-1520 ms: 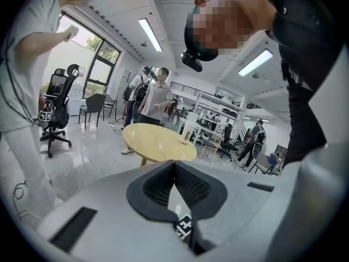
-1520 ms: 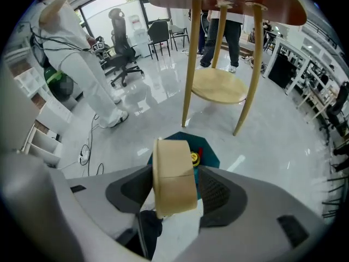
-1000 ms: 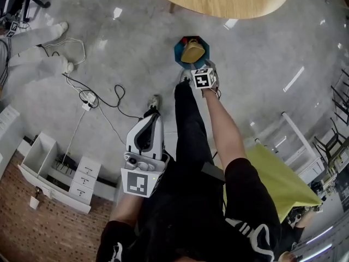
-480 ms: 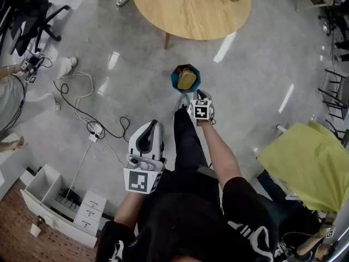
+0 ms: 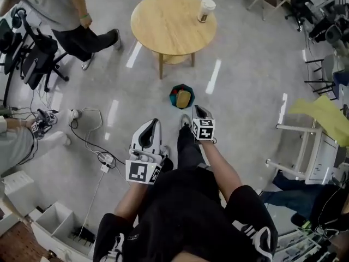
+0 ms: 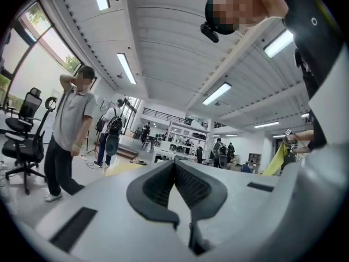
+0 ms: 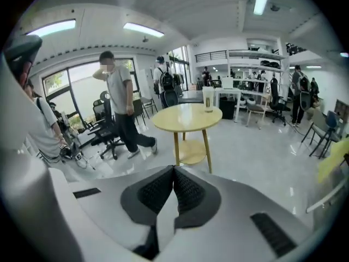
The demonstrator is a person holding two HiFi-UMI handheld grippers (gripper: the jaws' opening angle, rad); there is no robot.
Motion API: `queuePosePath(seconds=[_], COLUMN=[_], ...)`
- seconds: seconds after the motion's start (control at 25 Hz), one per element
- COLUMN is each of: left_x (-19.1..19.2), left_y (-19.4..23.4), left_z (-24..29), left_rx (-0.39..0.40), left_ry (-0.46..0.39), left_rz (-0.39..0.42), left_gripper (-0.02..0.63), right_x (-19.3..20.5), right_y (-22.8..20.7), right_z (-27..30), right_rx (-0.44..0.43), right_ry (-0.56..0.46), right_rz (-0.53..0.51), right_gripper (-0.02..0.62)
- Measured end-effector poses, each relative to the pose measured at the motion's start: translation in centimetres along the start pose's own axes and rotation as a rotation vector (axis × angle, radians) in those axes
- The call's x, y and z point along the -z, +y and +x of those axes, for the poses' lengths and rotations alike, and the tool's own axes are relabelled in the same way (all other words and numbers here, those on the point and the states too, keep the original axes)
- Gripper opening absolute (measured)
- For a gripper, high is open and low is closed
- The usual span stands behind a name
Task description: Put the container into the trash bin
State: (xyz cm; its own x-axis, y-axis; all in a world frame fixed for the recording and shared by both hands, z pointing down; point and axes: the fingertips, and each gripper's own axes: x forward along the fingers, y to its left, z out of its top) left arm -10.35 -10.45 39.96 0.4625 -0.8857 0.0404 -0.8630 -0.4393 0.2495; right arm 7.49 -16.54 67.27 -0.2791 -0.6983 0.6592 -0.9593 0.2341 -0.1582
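Head view, contents from left to right:

- Black office chair (image 5: 30,53) at the far left edge, with a standing person (image 5: 73,15) in a grey top and dark trousers just beside it
- Cables (image 5: 90,141) trailing over the grey floor (image 5: 245,91) to a white power strip (image 5: 104,160)
- Left gripper (image 5: 151,125), white, marker cube towards the wearer; in the left gripper view (image 6: 174,164) its dark ribbed pads are pressed together with nothing between them
- Round wooden table (image 5: 172,23) at the top centre, a lidded paper cup (image 5: 206,10) upright near its right rim
- Trash bin (image 5: 181,87), teal, on the floor between the table and the right gripper, apart from both
- Container (image 5: 184,98), yellowish, lying inside the trash bin; probably tilted, though it is too small to be sure
- Right gripper (image 5: 197,109), just below the bin in the picture; in the right gripper view (image 7: 174,171) its jaws are clenched pad to pad and hold nothing, with the table and cup ahead
- Yellow-green cloth (image 5: 325,112) at the far right edge
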Motion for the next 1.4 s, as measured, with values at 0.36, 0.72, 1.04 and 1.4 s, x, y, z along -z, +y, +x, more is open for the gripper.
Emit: queuePosePath(seconds=[0.36, 0.72, 1.04, 1.4], left_x=[-2.1, -2.8, -2.8, -1.5], left_y=[-3.1, -5.7, -8.6, -12.2], left_z=[-7.0, -10.1, -10.7, -9.6], left_rx=[0.097, 0.093, 0.068, 0.052], left_ry=[-0.007, -0.029, -0.026, -0.018], left_rz=[0.011, 0.016, 0.017, 0.038], left_gripper=[0.009, 0.009, 0.009, 0.009], right_x=[-5.2, -7.3, -6.7, -7.2], right_y=[5.9, 8.0, 9.8, 7.0], right_z=[-15.5, -26.5, -31.1, -32.3], right_rx=[0.016, 0.025, -0.053, -0.091], right_ry=[-0.262, -0.436, -0.467, -0.494], right_rz=[-0.008, -0.004, -0.063, -0.069], right_gripper=[0.026, 0.026, 0.026, 0.026])
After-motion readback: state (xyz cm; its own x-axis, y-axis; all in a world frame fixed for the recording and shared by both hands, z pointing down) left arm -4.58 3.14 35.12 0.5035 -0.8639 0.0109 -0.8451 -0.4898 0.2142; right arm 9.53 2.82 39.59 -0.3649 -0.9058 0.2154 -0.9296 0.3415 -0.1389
